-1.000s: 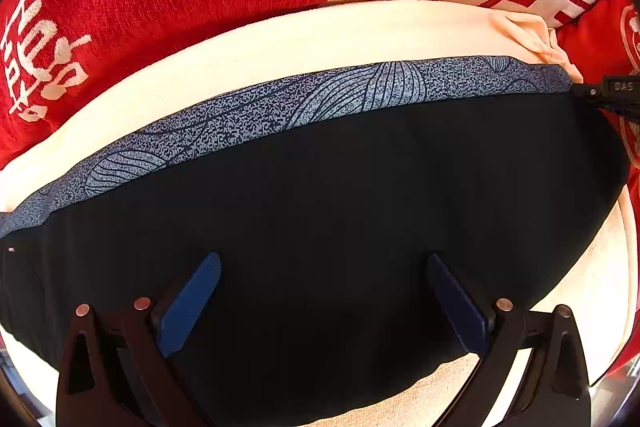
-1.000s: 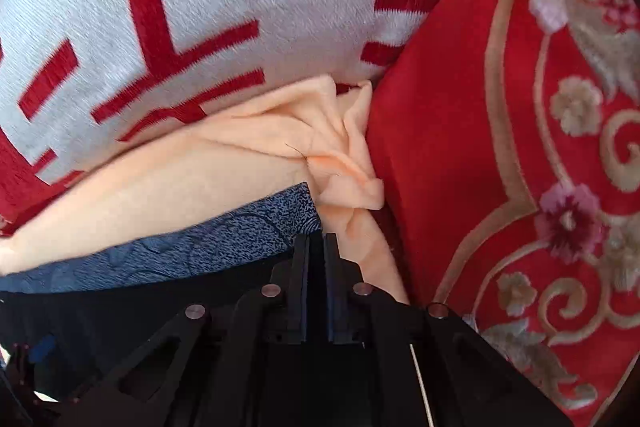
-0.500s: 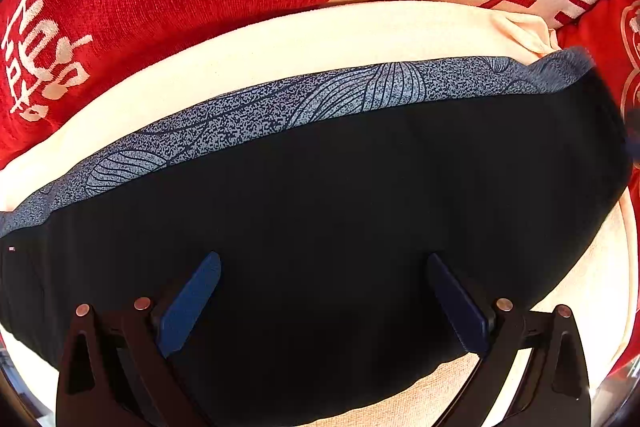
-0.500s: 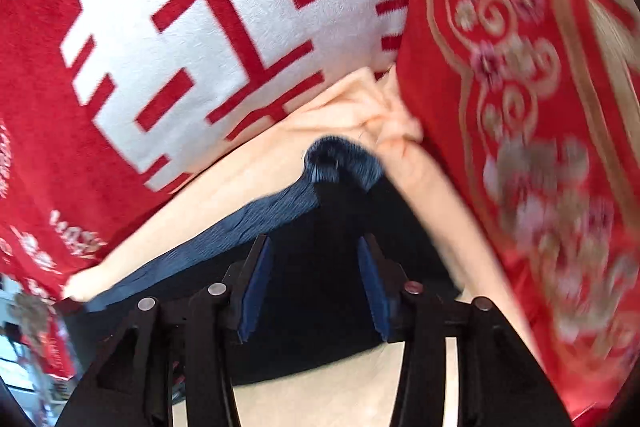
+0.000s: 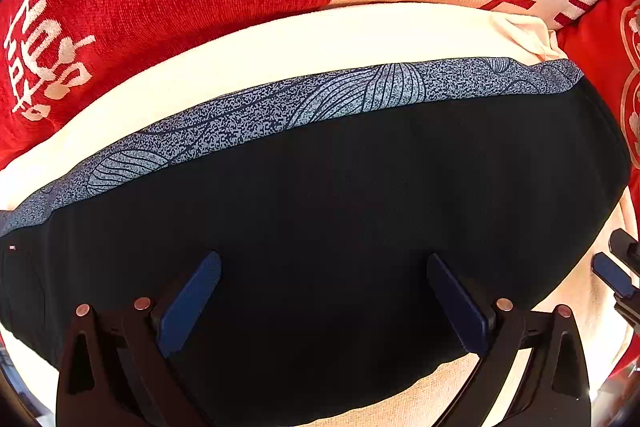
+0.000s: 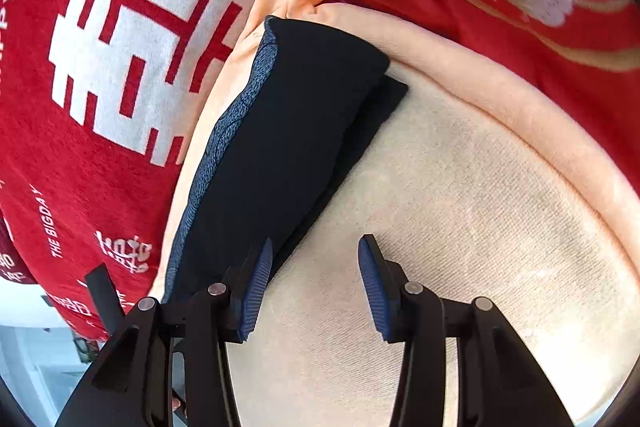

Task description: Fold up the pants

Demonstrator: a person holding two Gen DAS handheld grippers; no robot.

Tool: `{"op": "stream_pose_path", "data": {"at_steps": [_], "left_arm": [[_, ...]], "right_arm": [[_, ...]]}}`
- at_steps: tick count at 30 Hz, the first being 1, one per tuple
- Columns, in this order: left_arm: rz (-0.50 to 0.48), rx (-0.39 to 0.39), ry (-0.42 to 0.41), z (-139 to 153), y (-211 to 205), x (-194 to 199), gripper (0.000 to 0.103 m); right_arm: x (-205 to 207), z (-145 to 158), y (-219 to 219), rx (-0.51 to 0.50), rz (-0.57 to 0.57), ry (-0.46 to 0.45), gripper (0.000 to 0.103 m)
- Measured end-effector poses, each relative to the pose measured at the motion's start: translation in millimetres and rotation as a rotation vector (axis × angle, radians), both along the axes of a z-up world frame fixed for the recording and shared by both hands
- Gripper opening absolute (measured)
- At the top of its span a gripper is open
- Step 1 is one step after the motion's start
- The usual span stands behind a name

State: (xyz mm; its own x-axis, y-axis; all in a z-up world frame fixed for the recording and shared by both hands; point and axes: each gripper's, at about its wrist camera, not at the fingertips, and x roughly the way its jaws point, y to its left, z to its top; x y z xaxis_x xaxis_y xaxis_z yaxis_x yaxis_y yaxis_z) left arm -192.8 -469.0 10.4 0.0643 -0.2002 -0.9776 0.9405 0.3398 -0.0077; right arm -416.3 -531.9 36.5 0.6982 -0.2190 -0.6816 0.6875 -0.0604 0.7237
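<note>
Since before: your right gripper (image 6: 316, 283) let go of the waistband corner, pulled back and rolled; its jaws opened in that time and now stand apart with nothing between them.
Left gripper (image 5: 324, 303): jaws wide apart, hovering over the pants, nothing pinched.
Pants (image 6: 288, 131): folded dark bundle on the cream cushion (image 6: 460, 195), patterned waistband (image 5: 304, 103) toward the red pillows (image 6: 80, 147).
Long axis: it runs up and away, left of your right claw.
Nearer hand: the left, directly above.
</note>
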Motion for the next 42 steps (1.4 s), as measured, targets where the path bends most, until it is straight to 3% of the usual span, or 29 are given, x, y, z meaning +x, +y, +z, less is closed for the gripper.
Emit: {"op": "stream_pose_path", "data": {"at_steps": [8,12,14,15,16,17,21,23,31,38,42], "left_arm": [[-0.001,-0.004,-0.001,0,0,1,0.103],[-0.001,-0.014,0.0,0,3,1,0.103],[0.018,-0.012,0.012,4,4,4,0.101],[0.039,-0.027,0.027,9,7,7,0.086],[0.049,-0.046,0.041,14,9,10,0.078],[0.061,-0.074,0.079,21,13,13,0.072],[0.129,-0.148,0.242,30,22,19,0.072],[0.137,-0.161,0.284,26,17,17,0.072],[0.012,-0.177,0.182,12,14,0,0.072],[-0.024,-0.208,0.225,12,23,10,0.073],[-0.017,-0.221,0.33,21,40,38,0.073]], "right_arm": [[8,-13,-22,-0.073,-0.081,-0.128,0.05],[21,-12,-37,-0.085,-0.134,-0.177,0.06],[28,-10,-42,-0.053,-0.127,-0.18,0.048],[28,-8,-41,-0.045,-0.121,-0.177,0.018],[27,-5,-39,-0.052,-0.115,-0.192,0.014],[27,0,-38,-0.06,-0.106,-0.189,0.014],[33,28,-29,-0.139,-0.047,-0.17,0.014],[38,39,-25,-0.165,-0.027,-0.164,0.014],[66,78,-12,-0.253,0.046,-0.084,0.014],[115,125,22,-0.408,0.197,0.058,0.014],[146,144,48,-0.479,0.262,0.138,0.014]]}}
